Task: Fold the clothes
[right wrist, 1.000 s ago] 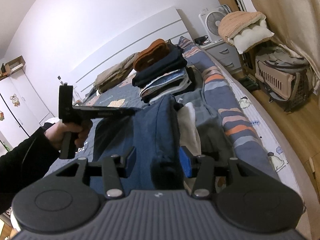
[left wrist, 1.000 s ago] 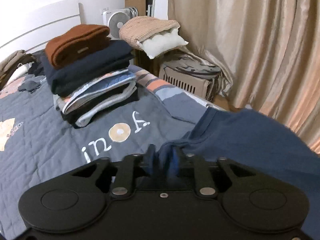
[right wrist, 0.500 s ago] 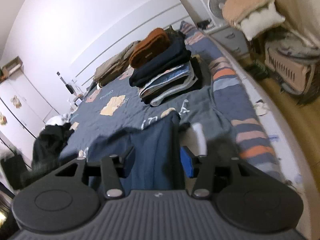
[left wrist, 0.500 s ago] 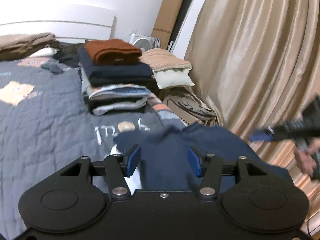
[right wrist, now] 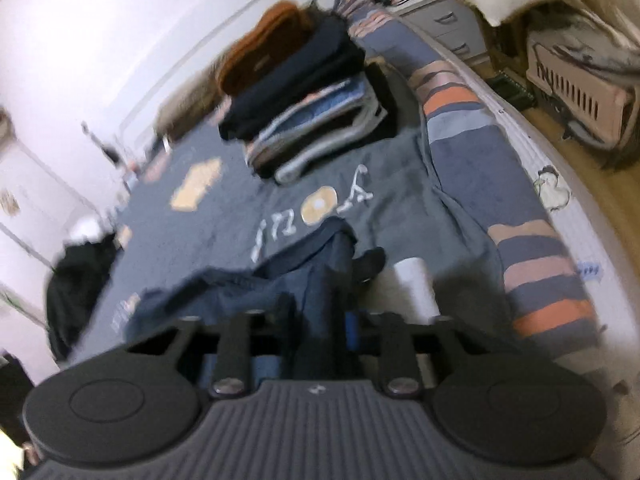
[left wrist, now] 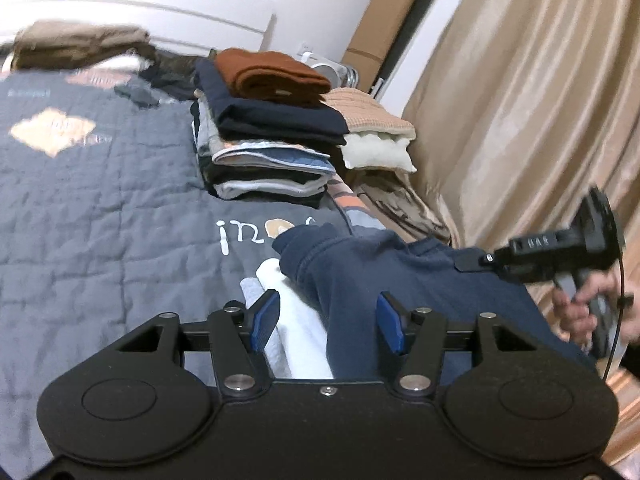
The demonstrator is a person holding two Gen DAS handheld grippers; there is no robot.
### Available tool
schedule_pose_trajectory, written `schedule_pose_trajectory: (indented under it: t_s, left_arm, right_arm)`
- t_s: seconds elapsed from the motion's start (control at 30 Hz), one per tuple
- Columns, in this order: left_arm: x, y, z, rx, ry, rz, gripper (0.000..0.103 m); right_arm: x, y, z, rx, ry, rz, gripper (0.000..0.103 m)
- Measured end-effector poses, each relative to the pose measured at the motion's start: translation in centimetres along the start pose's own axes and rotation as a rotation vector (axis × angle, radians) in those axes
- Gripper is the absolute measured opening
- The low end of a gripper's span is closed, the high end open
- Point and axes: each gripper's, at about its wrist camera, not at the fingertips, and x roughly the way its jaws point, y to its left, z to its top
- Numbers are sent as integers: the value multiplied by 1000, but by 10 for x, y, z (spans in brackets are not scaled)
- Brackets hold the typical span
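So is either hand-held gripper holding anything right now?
Right hand-held gripper is closing on a fold of the navy top; the left is open, holding nothing.

grey quilt bears white letters "you i", partly covered.

Quilt bare at left; folded stack blocks far side, curtain right.

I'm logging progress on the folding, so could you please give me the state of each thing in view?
Navy garment: unfolded, rumpled on the quilt.
White cloth: partly under the navy garment.
Clothes stack: folded, piled.
Left gripper: open over the garments.
Right gripper: closing, navy fabric between its jaws.
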Motion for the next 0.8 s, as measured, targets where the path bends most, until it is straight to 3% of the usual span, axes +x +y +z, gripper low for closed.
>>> schedule_pose_trajectory:
  t_s: [0.13,0.27,0.47,0.53,0.67,0.8]
  left_arm:
    - [8,19,7,-130,-6,-71,53]
    - [19,35,15,-261,-8,-150,53]
    - [51,47,21,-334,44,-134,51]
    - [56,45,22,-291,40,-135,21]
    - [49,31,35,-92,-4,-183,16]
    - [54,37,50,-55,26,-202,16]
  right_arm:
    - [-19,-17,0,82,-97,93,12]
    - [-15,-22,0,78,-86,87,13]
    - [-7,-18,0,61,-76,57,16]
    - [-8,-19,-1,62,-76,52,16]
    - [-8,-21,-3,49,-77,41,16]
    - [-7,-26,-4,54,-91,44,16]
